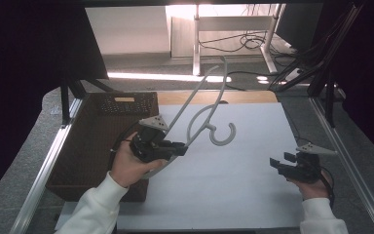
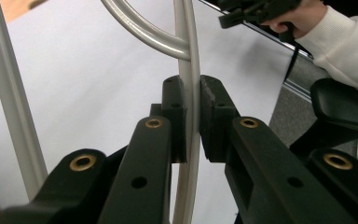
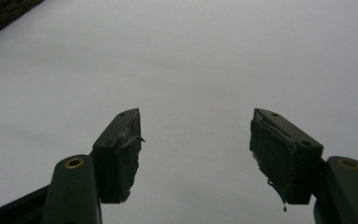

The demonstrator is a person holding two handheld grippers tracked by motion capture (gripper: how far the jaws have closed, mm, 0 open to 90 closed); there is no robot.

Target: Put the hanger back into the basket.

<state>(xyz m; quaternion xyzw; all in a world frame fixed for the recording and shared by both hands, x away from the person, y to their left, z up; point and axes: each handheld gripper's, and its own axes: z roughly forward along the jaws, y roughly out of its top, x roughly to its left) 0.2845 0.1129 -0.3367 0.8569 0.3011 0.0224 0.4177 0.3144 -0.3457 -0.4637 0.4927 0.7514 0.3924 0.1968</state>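
1. Hanger [image 1: 209, 105]: pale grey plastic, lifted clear of the white table sheet [image 1: 233, 195], its hook [image 1: 224, 136] curling toward the table's middle and its arms tilting up and away.
2. Left gripper [image 1: 177, 147]: pinches one thin bar of the hanger [image 2: 189, 93] between its black pads, seen close in the left gripper view.
3. Right gripper [image 1: 281, 163]: jaws spread wide, holding nothing, low over the sheet's right side.
4. Brown woven basket [image 1: 85, 141]: sits at the left, beside the sheet.
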